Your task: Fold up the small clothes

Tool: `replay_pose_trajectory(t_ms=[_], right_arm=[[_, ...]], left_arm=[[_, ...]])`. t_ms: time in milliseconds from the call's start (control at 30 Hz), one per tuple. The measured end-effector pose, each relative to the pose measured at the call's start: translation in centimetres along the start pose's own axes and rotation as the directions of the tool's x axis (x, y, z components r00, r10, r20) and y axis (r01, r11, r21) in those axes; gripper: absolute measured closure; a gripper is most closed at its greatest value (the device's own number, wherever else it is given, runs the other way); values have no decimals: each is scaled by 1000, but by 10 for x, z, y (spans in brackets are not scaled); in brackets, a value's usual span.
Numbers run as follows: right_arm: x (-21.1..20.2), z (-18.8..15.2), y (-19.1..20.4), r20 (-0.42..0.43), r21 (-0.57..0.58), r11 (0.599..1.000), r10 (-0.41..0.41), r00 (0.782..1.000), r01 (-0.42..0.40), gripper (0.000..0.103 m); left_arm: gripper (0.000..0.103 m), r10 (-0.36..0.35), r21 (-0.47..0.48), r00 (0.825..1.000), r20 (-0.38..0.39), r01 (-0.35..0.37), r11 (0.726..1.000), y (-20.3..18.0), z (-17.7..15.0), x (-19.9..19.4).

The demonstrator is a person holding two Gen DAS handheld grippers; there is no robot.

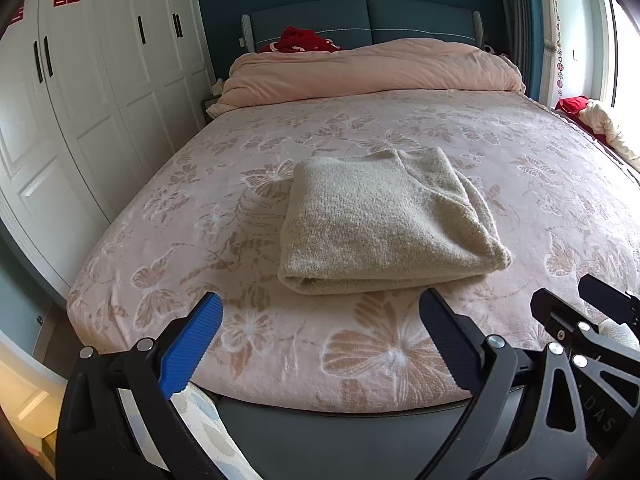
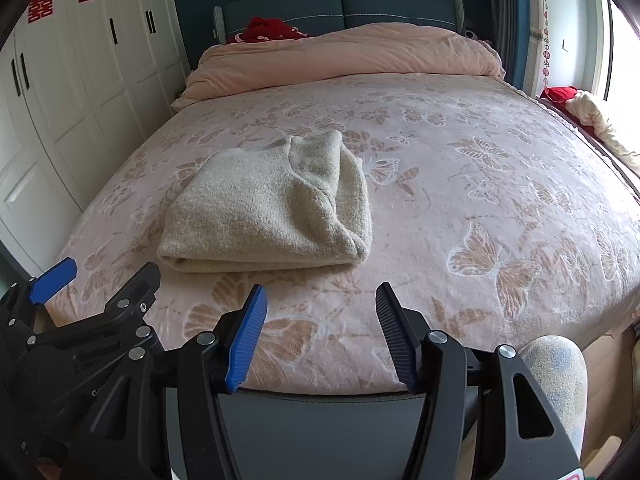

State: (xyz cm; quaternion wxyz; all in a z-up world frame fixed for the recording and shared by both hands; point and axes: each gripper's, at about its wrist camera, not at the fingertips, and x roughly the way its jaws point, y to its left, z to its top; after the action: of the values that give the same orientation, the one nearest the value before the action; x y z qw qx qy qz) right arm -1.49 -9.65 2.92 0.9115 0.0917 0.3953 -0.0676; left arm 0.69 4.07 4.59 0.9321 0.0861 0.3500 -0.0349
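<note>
We see a beige knitted sweater [image 1: 384, 224] lying folded into a thick rectangle on the bed [image 1: 520, 184], on a pink bedspread printed with butterflies. Its rolled fold edge faces the near side; the neckline shows on top toward the far right corner of the bundle.

Left gripper [image 1: 320, 340]: jaws spread wide, nothing between them. It hangs over the near edge of the bed, just short of the sweater's near fold, not touching it.

Right gripper [image 2: 320, 336]: jaws also spread wide, holding nothing. It sits over the near edge too, with the sweater [image 2: 272, 212] ahead and to its left, apart from its fingers.

Each gripper shows in the other's view: the right one at the lower right of the left wrist view, the left one at the lower left of the right wrist view. They are side by side, close together.

Far end: a bunched pink duvet [image 1: 372, 70] against a blue headboard [image 1: 360, 20], something red [image 1: 304, 40] behind it. White wardrobe [image 1: 80, 92] with red paper cutouts along the left. Window on the right, with a red and a cream cloth [image 1: 600, 124] heaped on the sill.
</note>
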Motion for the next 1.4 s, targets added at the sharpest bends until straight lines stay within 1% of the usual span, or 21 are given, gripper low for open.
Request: replay_pose_trajectory(t_ms=[100, 233, 333, 467, 600, 733, 867, 933, 1133, 1400], right_arm=[[1, -1, 2, -6, 4, 1000, 0, 1000, 0, 47], [0, -3, 4, -4, 3, 1000, -1, 1000, 1, 47], [-1, -3, 4, -1, 3, 1000, -6, 1000, 6, 47], [0, -4, 6, -4, -4, 1000, -17, 1000, 17, 47], [-1, -5, 8, -4, -5, 1000, -17, 1000, 17, 47], [-1, -5, 8, -3, -2, 1000, -19, 1000, 19, 47], [-1, -6, 10, -7, 5, 1000, -23, 1000, 23, 47], [-1, -7, 11, -9, 13, 1000, -24, 1000, 24, 47], [0, -7, 15, -13, 14, 999, -32, 999, 32, 47], [1, -8, 15, -18, 17, 999, -45, 999, 45, 47]], left_arm=[[7, 13, -13, 1000, -6, -13, 1000, 0, 0, 1], [7, 32, -21, 999, 42, -31, 999, 0, -1, -5], [6, 32, -16, 998, 50, -31, 999, 1, -1, -6], [6, 35, -30, 999, 5, -35, 999, 1, 0, 0], [6, 46, -17, 999, 17, -46, 999, -1, -1, 0], [6, 35, -33, 999, 4, -34, 999, 1, -1, 1], [7, 56, -27, 998, 7, -56, 998, -1, -1, 0], [7, 55, -19, 998, 11, -55, 998, -2, -1, 0], [5, 43, -34, 999, -8, -43, 998, 1, -2, 4], [5, 48, -33, 999, -20, -49, 998, 0, -5, 6]])
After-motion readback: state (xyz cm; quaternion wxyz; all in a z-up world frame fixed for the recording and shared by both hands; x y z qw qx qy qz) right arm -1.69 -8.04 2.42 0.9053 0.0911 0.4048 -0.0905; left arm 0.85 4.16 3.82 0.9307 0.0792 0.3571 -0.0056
